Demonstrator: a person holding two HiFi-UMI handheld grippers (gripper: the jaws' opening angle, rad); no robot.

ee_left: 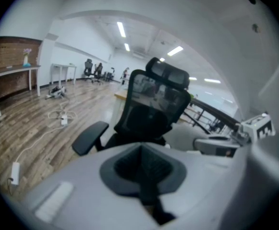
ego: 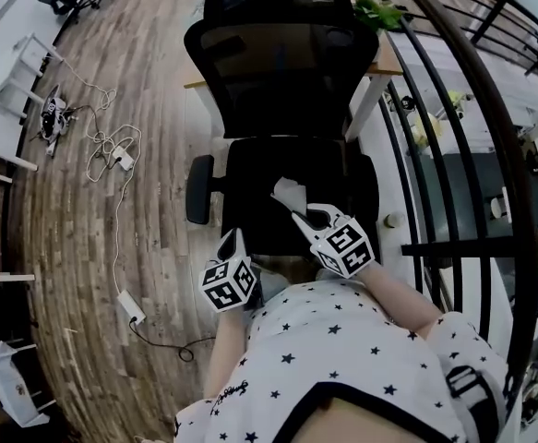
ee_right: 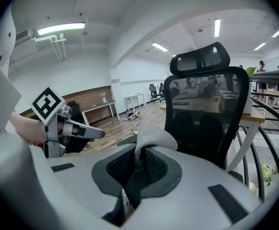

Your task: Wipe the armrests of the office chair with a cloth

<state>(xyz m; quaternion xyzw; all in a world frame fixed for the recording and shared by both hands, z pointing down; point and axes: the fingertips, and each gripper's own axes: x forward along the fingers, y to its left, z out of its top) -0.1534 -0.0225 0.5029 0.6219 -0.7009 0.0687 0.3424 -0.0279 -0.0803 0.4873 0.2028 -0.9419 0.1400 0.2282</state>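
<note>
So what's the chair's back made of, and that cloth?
The chair back looks like black mesh: you can see through it. The cloth, pinched in the right gripper, looks like soft grey fabric, fuzzy and floppy, maybe microfibre or towelling.

The office chair stands before me, a desk behind it, the railing at its right, cables on the floor at its left.

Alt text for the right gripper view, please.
The right tongs are shut on a grey cloth, held in front of a black mesh office chair. The left tongs show at the left.
</note>
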